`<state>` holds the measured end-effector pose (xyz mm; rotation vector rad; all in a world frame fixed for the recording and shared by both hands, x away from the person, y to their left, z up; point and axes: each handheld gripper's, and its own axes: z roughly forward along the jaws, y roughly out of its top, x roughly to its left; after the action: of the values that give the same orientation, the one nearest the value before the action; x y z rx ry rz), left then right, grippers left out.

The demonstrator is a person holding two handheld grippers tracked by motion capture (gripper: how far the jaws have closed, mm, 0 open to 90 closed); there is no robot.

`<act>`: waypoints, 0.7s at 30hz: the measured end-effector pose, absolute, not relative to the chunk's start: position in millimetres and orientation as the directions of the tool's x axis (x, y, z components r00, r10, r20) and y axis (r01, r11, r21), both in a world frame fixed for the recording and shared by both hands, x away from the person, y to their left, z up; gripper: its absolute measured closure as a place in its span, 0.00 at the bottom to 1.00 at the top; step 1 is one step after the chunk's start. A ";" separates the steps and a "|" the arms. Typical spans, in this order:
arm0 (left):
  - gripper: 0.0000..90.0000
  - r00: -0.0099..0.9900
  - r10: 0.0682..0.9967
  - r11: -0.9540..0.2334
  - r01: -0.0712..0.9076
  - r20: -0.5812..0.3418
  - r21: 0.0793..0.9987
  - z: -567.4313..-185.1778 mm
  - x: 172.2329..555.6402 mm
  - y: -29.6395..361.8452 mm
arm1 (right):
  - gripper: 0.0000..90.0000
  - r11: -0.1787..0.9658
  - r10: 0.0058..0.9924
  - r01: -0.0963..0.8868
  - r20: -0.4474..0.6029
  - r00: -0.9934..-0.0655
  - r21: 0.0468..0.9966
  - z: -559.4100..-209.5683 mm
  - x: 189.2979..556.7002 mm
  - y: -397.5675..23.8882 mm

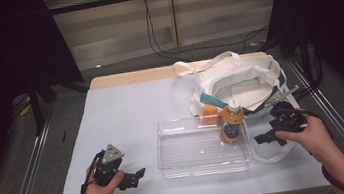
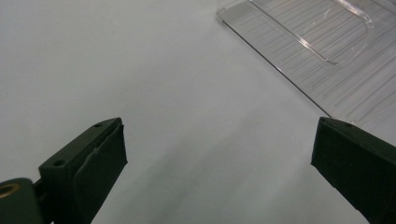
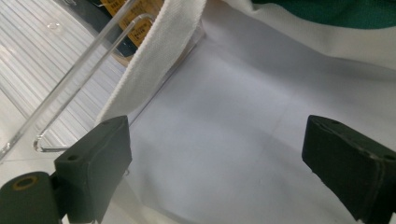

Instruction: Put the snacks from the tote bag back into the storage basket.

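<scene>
A clear plastic tray (image 1: 187,150) lies in the middle of the table. An orange juice bottle (image 1: 232,122) with a white cap stands upright in the tray's far right corner. Behind it sits a white tote bag (image 1: 239,83) with a teal lining. My left gripper (image 1: 138,178) rests near the front left, jaws open and pointing at the tray. In its own view the left gripper (image 2: 219,128) has only bare table between the jaws, with the tray corner (image 2: 303,42) beyond. My right gripper (image 1: 262,138) is just right of the tray; the right gripper (image 3: 215,126) stands open beside the bag strap (image 3: 159,51).
An orange object (image 1: 208,113) lies between the tray's far edge and the bag. A loop of bag strap (image 1: 268,157) lies on the table right of the tray. Dark curtains and metal rails flank the table; cables run across the floor behind it.
</scene>
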<state>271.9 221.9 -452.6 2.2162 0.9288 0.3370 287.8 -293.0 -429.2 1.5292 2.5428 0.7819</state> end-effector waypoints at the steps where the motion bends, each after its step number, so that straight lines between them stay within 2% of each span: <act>1: 0.03 0.708 0.706 -0.496 0.522 -0.028 0.694 -452.6 272.0 221.9 | 0.09 0.370 0.844 0.810 0.199 -0.497 0.454 -429.7 287.3 -293.3; 21: 0.03 0.711 0.702 -0.496 0.520 -0.032 0.695 -454.5 272.8 220.7 | 0.09 0.365 0.849 0.805 0.188 -0.494 0.467 -437.4 282.6 -302.0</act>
<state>272.8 220.7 -454.5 2.2119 0.9248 0.3336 282.6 -302.0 -437.4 1.5333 2.5246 0.7877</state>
